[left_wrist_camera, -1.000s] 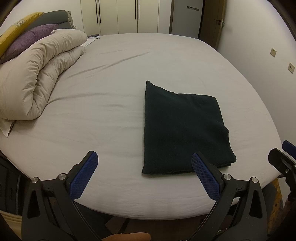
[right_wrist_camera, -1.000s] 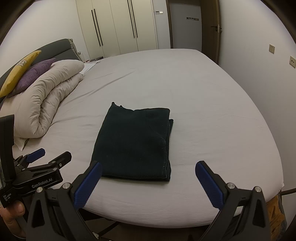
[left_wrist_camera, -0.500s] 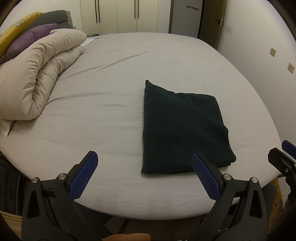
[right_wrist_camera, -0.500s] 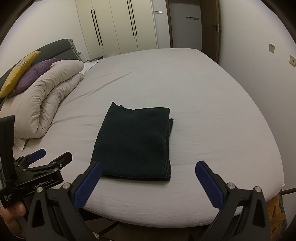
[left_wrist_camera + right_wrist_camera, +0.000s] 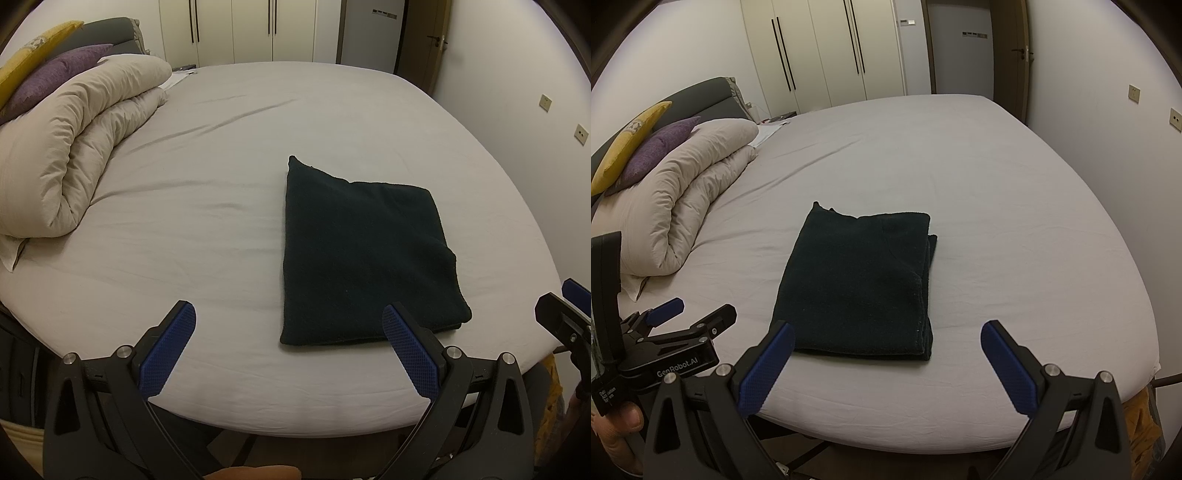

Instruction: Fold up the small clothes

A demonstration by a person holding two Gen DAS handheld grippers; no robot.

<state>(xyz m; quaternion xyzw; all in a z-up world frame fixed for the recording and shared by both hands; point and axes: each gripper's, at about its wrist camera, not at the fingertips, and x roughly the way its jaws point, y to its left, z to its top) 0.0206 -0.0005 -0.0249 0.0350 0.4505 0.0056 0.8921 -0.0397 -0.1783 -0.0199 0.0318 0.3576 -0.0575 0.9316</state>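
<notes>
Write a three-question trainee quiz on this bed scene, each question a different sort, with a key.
1. True or false: the left tongs are shut on the dark folded garment.
2. Multiple choice: the rolled beige duvet lies on the bed's A) head side, near the pillows, B) foot side, C) middle.
3. Fill in: the right tongs are ____ and hold nothing.

Key: 1 false, both tongs are open and clear of the garment; 2 A, beside the purple pillow and yellow pillow; 3 open.
</notes>
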